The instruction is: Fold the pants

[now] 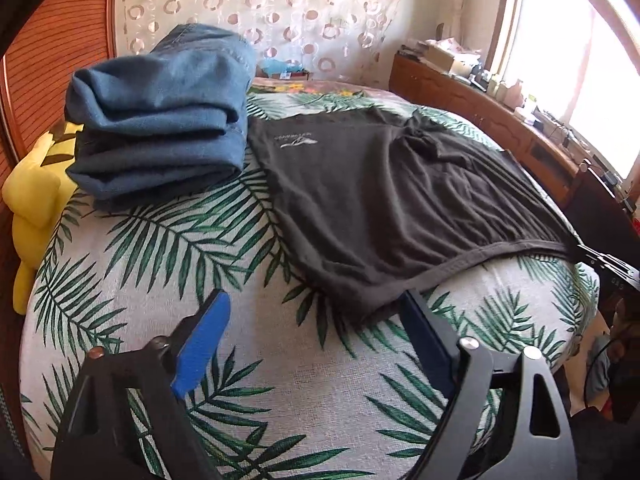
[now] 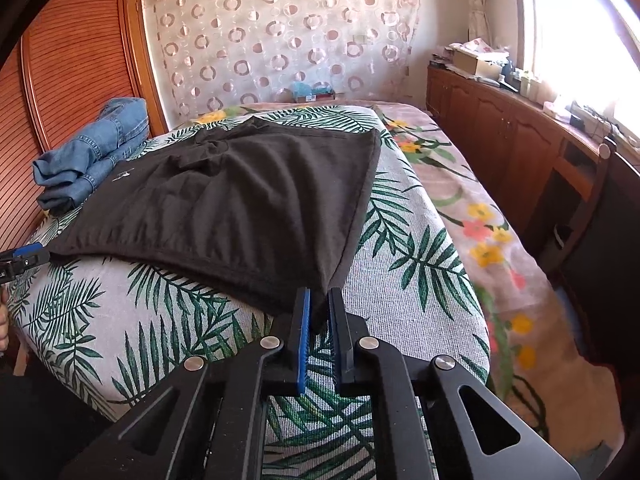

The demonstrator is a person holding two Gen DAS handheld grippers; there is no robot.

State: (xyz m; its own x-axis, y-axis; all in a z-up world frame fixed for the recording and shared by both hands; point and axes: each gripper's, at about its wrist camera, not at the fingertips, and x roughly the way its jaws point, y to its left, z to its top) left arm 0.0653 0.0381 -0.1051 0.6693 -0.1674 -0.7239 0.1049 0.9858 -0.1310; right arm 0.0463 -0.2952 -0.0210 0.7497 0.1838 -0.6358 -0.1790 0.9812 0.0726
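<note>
Left gripper [image 1: 312,312] first: I've got it spread wide over the palm-leaf bedspread [image 1: 168,264], pinching nothing. Its right finger sits right at the near corner of the dark pants [image 1: 384,200], and I can't tell if it's actually touching the hem or just beside it. From the right wrist view this same gripper [image 2: 26,256] only pokes in at the frame's left edge, right by the pants' left corner, so no help there.

Moving right, my right gripper [image 2: 319,300] is pressed nearly together on the other near corner of the pants [image 2: 248,200], cloth hanging down between the blue pads [image 2: 306,320]. In the left view that gripper [image 1: 604,264] is mostly cut off at the right edge.

The pants lie spread flat across the bed, waistband edge toward me, a small pale logo [image 1: 295,141] near the far left side. The print is too blurry to read. Folded jeans [image 1: 160,120] are stacked just left of the pants, partly hiding a yellow plush [image 1: 32,208].
</note>
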